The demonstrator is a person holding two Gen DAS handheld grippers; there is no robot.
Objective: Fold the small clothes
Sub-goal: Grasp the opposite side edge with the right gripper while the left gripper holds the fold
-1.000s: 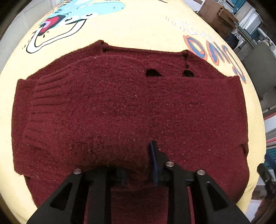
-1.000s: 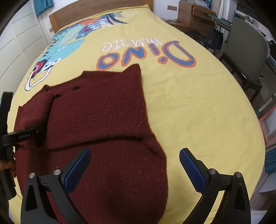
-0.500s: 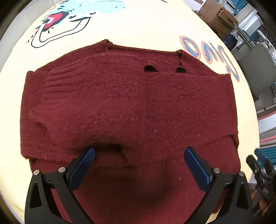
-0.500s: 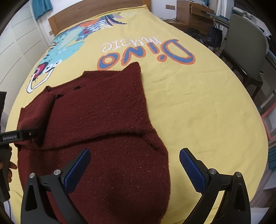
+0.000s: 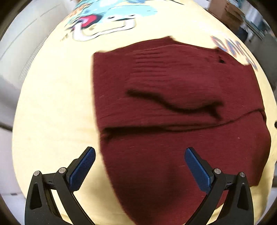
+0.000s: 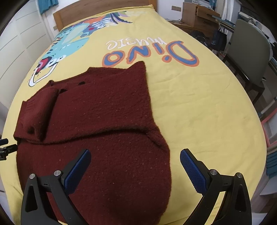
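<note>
The dark red knitted sweater [image 6: 97, 131] is lying flat on the yellow bedspread [image 6: 199, 107], toward its near left part, with a sleeve folded across the chest so that a long fold edge is running from side to side over the body. In the right wrist view the ribbed cuff of the folded sleeve is resting at the sweater's left edge, and the neckline with two small dark openings is pointing toward the headboard [image 6: 103, 10]. The left wrist view is motion-blurred; in it the sweater [image 5: 181, 107] is filling the middle and right, bare bedspread [image 5: 55, 112] is showing to the left. The left gripper [image 5: 139, 164] is hanging above the lower hem area with its blue-padded fingers [image 5: 83, 166] spread wide, having just been opening, nothing between them but cloth lying below. The right gripper [image 6: 135, 166] is hovering over the sweater's lower right part, its fingers [image 6: 192, 171] likewise wide apart and gripping nothing. A printed dinosaur [image 6: 69, 43] and large lettering [image 6: 150, 52] are covering the far bedspread. A grey chair [image 6: 249, 52] and a wooden cabinet [image 6: 197, 15] are standing beyond the bed on the right.
</note>
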